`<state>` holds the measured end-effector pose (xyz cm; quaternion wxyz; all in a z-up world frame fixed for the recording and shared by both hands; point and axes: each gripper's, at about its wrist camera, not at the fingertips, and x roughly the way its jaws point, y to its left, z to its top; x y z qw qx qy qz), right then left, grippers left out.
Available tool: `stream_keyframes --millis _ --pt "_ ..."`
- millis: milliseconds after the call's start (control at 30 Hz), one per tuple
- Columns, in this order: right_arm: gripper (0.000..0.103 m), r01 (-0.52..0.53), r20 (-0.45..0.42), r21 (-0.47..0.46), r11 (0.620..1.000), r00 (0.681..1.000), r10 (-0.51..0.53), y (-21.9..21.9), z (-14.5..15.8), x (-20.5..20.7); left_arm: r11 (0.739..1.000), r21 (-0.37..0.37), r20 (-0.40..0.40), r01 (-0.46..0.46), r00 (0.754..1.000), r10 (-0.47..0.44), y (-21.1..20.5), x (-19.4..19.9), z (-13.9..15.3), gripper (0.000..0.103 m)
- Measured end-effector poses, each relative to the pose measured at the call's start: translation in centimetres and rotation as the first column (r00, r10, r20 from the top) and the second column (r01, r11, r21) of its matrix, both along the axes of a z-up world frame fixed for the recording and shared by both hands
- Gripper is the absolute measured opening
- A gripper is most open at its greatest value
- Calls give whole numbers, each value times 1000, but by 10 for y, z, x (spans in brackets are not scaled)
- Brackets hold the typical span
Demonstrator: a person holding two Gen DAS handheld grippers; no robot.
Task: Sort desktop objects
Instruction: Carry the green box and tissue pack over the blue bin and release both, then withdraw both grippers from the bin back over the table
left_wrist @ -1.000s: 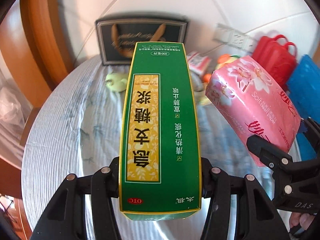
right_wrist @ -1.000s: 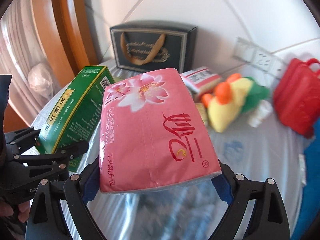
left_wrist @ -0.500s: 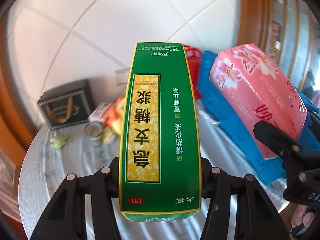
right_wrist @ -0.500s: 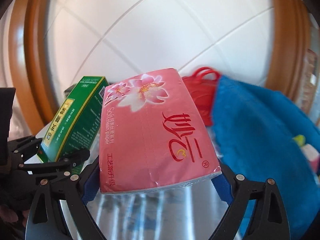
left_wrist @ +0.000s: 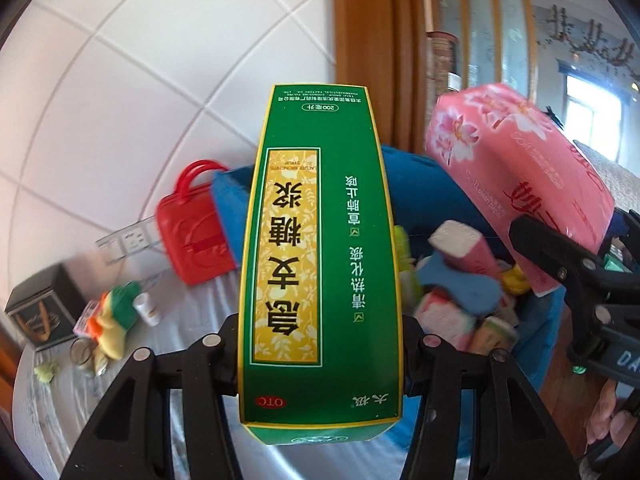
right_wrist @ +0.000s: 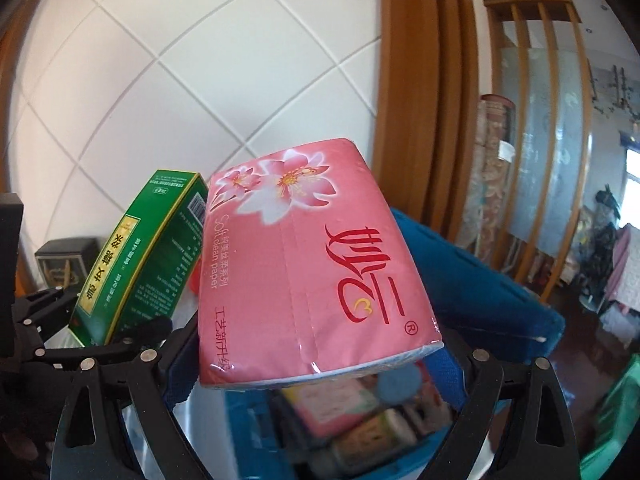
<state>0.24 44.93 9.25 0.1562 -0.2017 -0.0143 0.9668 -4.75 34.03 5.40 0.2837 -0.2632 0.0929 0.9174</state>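
My left gripper (left_wrist: 320,344) is shut on a long green medicine box (left_wrist: 320,264) with a yellow label, held lengthwise in the air. My right gripper (right_wrist: 320,360) is shut on a pink tissue pack (right_wrist: 312,264) with flower print. Both hang side by side over a blue fabric bin (left_wrist: 540,328) that holds several small packs and boxes. In the right wrist view the green box (right_wrist: 140,256) and the left gripper (right_wrist: 80,332) sit at the left, and the bin (right_wrist: 480,288) opens below the pack. The tissue pack (left_wrist: 516,172) shows at the right of the left wrist view.
A red toy handbag (left_wrist: 192,232) stands against the tiled wall beside the bin. Further left on the cloth-covered table (left_wrist: 192,312) lie a plush toy (left_wrist: 114,320), a small white bottle (left_wrist: 146,308) and a dark gift box (left_wrist: 40,312). A wooden door frame (right_wrist: 420,100) rises behind the bin.
Both grippers have swung right and upward with their loads, from above the table's left side to over the blue bin. The dark gift box and plush toy have slid far left.
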Motion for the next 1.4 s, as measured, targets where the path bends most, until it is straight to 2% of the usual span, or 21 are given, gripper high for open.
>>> stream_keyframes --millis 200,267,367,467,533,600,633,867,1067,1400 --pt "92 76 16 -12 997 997 -76 74 -2 1 996 -48 21 76 997 -75 78 12 -4 53" --pt "92 59 27 -35 998 998 -58 86 -7 -2 994 -62 24 85 996 -84 94 16 -6 53" --pt "91 80 64 -39 996 995 -77 105 -21 -12 993 -90 10 76 997 -76 101 9 -8 53" --pt "94 76 55 -92 993 996 -71 119 -26 -11 993 -96 16 74 997 -73 100 1 -11 53" --pt "103 104 43 -84 991 994 -101 123 -22 -4 993 -94 20 69 998 -68 100 -2 -10 58" --pt "103 109 24 -75 991 994 -107 125 -13 3 993 -103 10 59 998 -59 98 -2 -9 81" --pt "103 114 14 -70 991 993 -114 125 -9 6 993 -102 3 60 998 -60 96 -1 -8 82" --pt "103 136 -3 -57 989 991 -136 107 3 28 996 -61 14 62 998 -61 75 5 -1 82" --pt "103 105 -17 -73 992 994 -106 83 11 42 999 -14 13 40 999 -39 38 12 5 82" --pt "103 -23 -12 -26 999 1000 22 -9 14 36 998 7 20 -56 998 56 -53 15 3 82"
